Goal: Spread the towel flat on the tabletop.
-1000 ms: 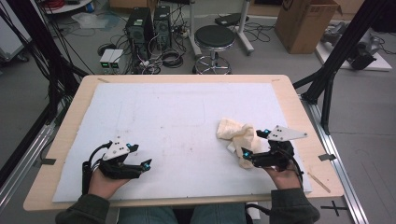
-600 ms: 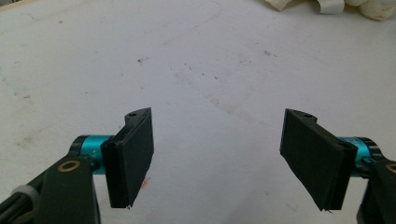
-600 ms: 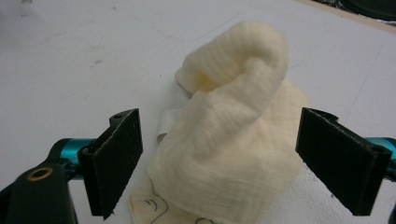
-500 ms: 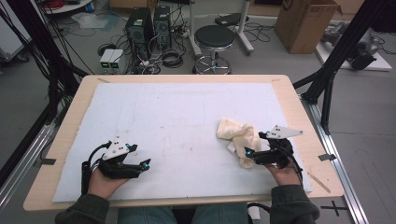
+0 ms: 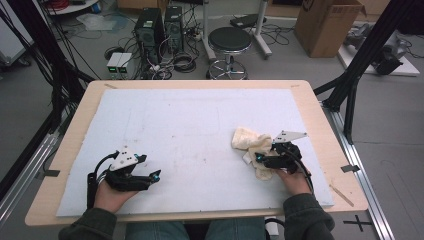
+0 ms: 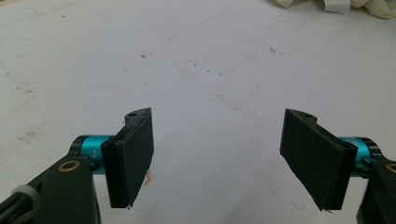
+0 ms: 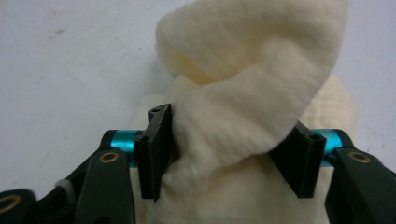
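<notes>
Grasp step: right tool (image 7: 229, 154) jaws just closing, pinching cream towel (image 7: 243, 93) fold on tabletop (image 5: 190, 130). Left tool (image 6: 224, 154) spread, idle. Next: firm pinch, then lift.

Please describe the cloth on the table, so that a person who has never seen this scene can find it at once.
On the wooden table lies a white mat. On the mat's right part, before the right gripper, sits the cloth, a crumpled cream towel; the jaws, just closing, have a fold of it between them. It is the one soft, loose thing on the mat; the left gripper stands open over bare mat.
</notes>
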Available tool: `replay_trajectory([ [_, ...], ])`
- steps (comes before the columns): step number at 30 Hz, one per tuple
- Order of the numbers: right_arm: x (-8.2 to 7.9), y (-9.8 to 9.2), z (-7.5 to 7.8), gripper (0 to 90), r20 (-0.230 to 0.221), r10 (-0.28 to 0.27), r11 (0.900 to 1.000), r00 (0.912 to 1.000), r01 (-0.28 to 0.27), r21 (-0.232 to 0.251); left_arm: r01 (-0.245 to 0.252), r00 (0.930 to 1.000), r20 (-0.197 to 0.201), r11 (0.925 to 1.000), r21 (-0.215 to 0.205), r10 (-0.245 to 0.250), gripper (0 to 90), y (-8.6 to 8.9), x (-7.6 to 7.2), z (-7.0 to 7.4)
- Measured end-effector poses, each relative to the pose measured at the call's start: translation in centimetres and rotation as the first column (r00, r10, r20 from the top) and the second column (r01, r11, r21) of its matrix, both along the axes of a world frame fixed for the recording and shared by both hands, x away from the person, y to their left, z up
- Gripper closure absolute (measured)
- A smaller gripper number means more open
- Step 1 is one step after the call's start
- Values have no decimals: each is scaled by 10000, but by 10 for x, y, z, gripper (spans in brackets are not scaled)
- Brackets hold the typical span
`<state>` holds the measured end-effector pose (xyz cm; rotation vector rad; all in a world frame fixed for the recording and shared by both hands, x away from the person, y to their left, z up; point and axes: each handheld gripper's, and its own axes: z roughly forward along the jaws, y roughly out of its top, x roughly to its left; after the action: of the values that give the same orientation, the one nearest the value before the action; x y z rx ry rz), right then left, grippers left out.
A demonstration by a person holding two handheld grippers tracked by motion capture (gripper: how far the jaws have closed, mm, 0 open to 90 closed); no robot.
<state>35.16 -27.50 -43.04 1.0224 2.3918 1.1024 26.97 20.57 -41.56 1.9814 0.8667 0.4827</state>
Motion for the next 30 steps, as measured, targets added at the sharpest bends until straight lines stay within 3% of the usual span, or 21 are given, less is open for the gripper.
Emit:
replay_trajectory([
  [4, 6, 4, -6, 560, -181, 25, 9993, 9998, -32, -380, -8, 10000, -22, 10000, -40, 8, 265, 0, 0, 0],
  [8, 8, 4, -8, 645, -281, 76, 9990, 9996, -89, -440, -35, 10000, -32, 10000, -27, 35, 264, 0, 1, 0],
  [10, 9, 3, -8, 722, -396, 116, 9996, 9991, -127, -270, -48, 10000, -35, 10000, -34, 48, 265, 0, 1, -1],
  [15, 8, -1, -4, 760, -537, 106, 9998, 9985, -96, 187, -96, 10000, -22, 9999, -55, 96, 265, 1, 2, 0],
  [19, 4, 3, 10, 773, -529, 219, 9989, 9984, -197, 420, -155, 9999, 1, 9998, -124, 155, 265, 2, 1, 0],
  [26, 2, 19, 36, 774, -458, 597, 9974, 9972, -577, 421, -209, 9998, 34, 9995, -217, 209, 265, 4, 1, 1],
  [30, 0, 38, 59, 773, -295, 926, 9946, 9953, -910, 505, -169, 9998, 53, 9997, -188, 170, 265, 4, 1, 1],
])
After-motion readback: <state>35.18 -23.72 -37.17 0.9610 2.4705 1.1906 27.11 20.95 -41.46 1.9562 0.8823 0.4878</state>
